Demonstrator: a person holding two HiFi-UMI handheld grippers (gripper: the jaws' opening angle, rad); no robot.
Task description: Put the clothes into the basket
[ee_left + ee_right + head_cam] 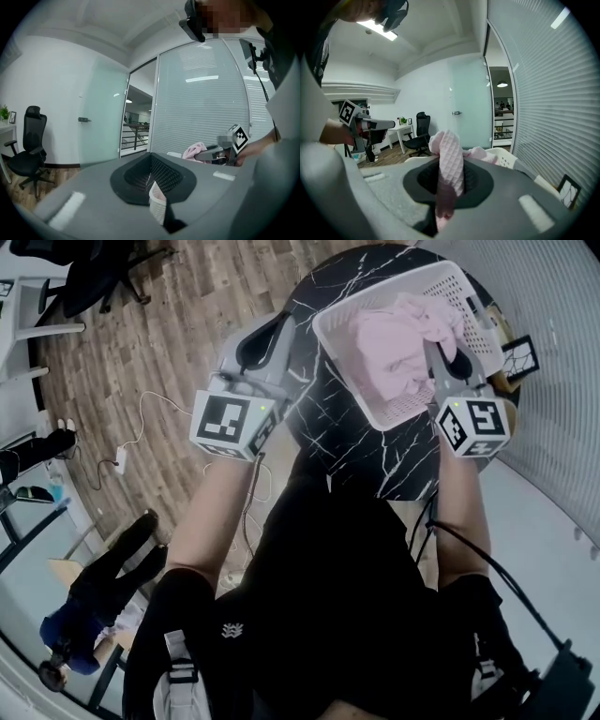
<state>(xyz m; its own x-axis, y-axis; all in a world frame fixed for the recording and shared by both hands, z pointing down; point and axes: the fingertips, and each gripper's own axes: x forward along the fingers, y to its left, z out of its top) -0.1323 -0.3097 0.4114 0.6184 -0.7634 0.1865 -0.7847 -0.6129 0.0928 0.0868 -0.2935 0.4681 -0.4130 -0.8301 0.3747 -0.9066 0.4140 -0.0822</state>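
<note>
Right gripper view: my right gripper (448,187) pinches the pink garment (451,157); my left gripper (153,176) clamps the white basket (375,294) by its rim.

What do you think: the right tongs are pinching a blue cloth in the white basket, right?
Not blue: the cloth is pink, as the right gripper view shows. The right tongs do pinch it, in the white basket.

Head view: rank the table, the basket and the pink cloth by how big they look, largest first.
1. table, though partly covered
2. basket
3. pink cloth, which lies inside the basket
</note>
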